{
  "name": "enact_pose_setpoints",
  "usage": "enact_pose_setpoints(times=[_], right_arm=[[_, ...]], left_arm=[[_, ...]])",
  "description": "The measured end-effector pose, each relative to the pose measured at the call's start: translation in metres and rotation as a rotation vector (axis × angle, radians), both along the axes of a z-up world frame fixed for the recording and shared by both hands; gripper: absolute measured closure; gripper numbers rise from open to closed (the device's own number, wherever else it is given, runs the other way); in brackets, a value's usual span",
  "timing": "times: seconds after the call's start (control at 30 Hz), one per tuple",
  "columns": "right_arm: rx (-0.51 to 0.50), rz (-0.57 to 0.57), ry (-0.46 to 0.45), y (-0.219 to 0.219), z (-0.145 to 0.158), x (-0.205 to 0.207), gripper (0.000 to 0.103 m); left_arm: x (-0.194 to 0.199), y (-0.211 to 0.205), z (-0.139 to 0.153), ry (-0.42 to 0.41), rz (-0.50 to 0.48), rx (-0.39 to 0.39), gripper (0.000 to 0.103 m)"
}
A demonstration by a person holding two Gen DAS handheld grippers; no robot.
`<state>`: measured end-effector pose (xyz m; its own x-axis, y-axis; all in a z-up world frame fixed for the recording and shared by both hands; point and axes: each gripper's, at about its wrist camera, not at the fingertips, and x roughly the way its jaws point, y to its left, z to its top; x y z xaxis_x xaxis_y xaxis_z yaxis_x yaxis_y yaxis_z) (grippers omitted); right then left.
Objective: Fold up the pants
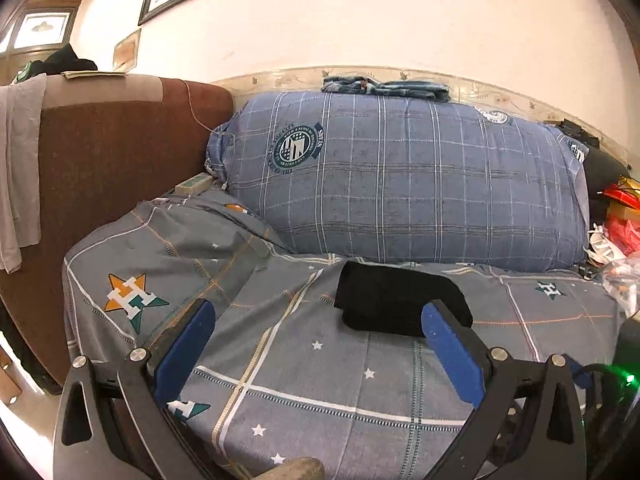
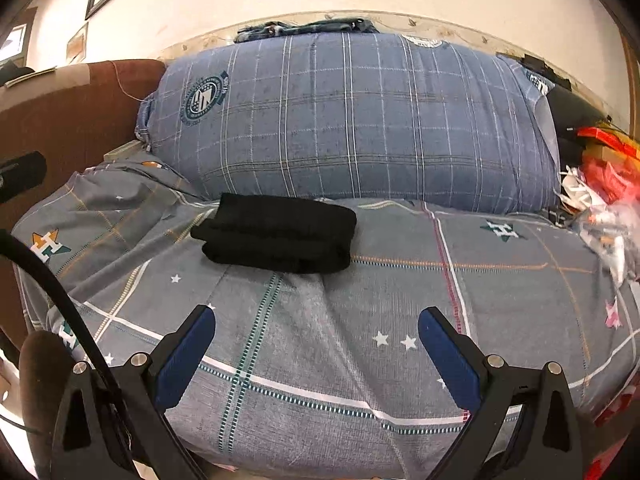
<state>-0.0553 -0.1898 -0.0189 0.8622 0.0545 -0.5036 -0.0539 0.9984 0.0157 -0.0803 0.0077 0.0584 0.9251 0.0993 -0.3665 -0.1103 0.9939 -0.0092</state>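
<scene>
The black pants (image 1: 394, 300) lie folded into a small thick bundle on the grey star-patterned bed sheet (image 1: 304, 380), just in front of the big blue checked pillow (image 1: 400, 176). My left gripper (image 1: 318, 316) is open and empty, its right finger just in front of the bundle's right end. In the right wrist view the same bundle (image 2: 276, 232) lies ahead and to the left. My right gripper (image 2: 316, 324) is open and empty, held back from the pants above the sheet (image 2: 340, 340).
A brown headboard (image 1: 112, 168) stands at the left with a white cloth (image 1: 20, 160) hung on it. Bags and red packets (image 2: 600, 184) pile up at the right edge of the bed. Folded blue clothes (image 1: 384, 86) rest on top of the pillow.
</scene>
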Motion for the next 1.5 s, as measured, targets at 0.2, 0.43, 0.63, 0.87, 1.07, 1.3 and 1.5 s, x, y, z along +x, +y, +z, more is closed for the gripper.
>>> enact_pose_setpoints(times=[0.2,0.43,0.63,0.87,1.07,1.3,1.5], right_arm=[[-0.013,0.021,0.011,0.011,0.0,-0.004,0.0],[-0.02,0.06,0.068,0.022,-0.015,-0.001,0.0],[-0.009,0.056,0.091,0.02,-0.022,0.002,0.0],[0.006,0.055,0.127,0.02,-0.029,0.004,0.0],[-0.001,0.067,0.141,0.024,-0.032,0.006,0.0],[0.004,0.065,0.157,0.024,-0.036,0.009,0.0],[0.008,0.066,0.165,0.025,-0.038,0.011,0.0]], left_arm=[[0.009,0.005,-0.011,0.086,0.019,-0.008,0.0],[0.029,0.004,-0.038,0.253,0.001,-0.038,0.0],[0.029,0.0,-0.044,0.271,-0.025,-0.039,0.0],[0.03,0.0,-0.046,0.283,-0.046,-0.055,0.0],[0.033,-0.003,-0.049,0.304,-0.061,-0.062,0.0],[0.04,-0.001,-0.055,0.344,-0.074,-0.092,0.0],[0.041,-0.003,-0.057,0.351,-0.079,-0.093,0.0]])
